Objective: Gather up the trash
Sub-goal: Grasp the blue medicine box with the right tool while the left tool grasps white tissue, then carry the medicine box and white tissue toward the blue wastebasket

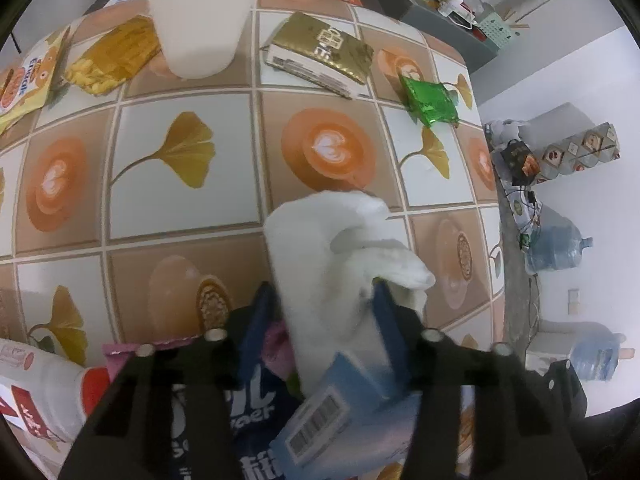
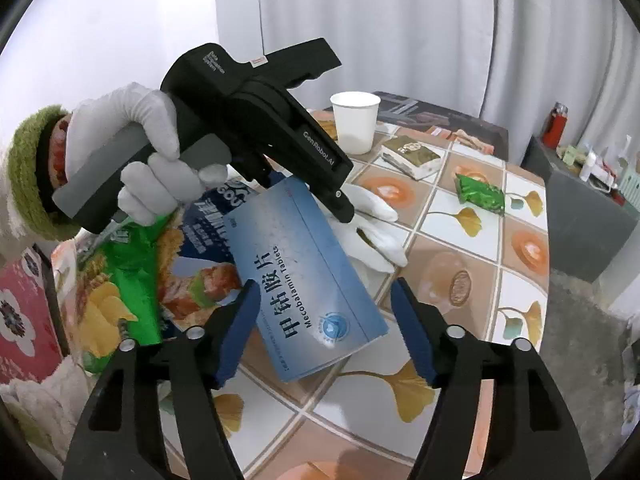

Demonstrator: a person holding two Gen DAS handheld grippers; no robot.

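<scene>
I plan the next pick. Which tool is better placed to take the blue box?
Right. The right tool is open, with the blue box ahead between its fingers. The left tool already grips a tissue.

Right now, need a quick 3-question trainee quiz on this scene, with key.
1. True or false: the right gripper has its fingers closed on the blue tablet box.
2. What sits between the fingers of the left gripper? A) white tissue B) green wrapper C) gold box
3. Fill in: the paper cup stands ____, mouth up.

Key: 1 false, the fingers are open above the box; 2 A; 3 upright.
</scene>
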